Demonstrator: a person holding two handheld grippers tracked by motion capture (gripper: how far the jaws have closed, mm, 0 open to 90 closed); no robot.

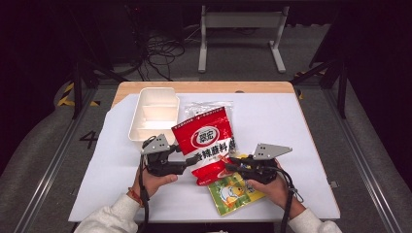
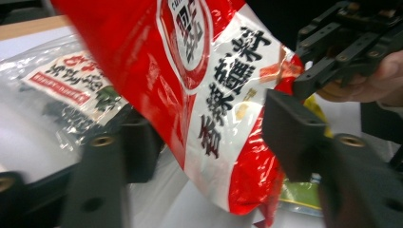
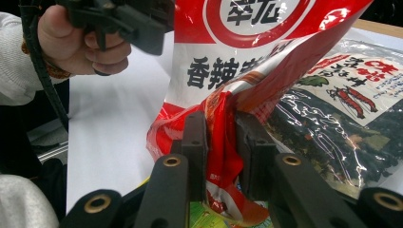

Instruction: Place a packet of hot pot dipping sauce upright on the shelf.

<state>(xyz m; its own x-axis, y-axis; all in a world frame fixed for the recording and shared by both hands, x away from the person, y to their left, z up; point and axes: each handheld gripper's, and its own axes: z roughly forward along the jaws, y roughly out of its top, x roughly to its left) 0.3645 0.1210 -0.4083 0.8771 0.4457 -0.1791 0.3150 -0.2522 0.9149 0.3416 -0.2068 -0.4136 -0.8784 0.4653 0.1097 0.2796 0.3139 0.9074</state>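
Note:
A red and white snack bag [image 1: 204, 136] hangs tilted above the white sheet. My right gripper [image 1: 231, 162] is shut on its crumpled lower corner; in the right gripper view both pads [image 3: 197, 137] squeeze the red foil [image 3: 247, 61]. My left gripper [image 1: 187, 162] stands at the bag's left edge. In the left gripper view the bag [image 2: 204, 71] crosses between its jaws, which stand apart around it without a clear squeeze. The other gripper [image 2: 342, 47] shows at upper right there, in a hand.
A clear packet of dark seaweed [image 1: 209, 108] lies flat behind the bag. A yellow-green packet [image 1: 233, 191] lies under my right hand. A white two-compartment container [image 1: 153, 114] stands at the back left of the white sheet [image 1: 301, 145].

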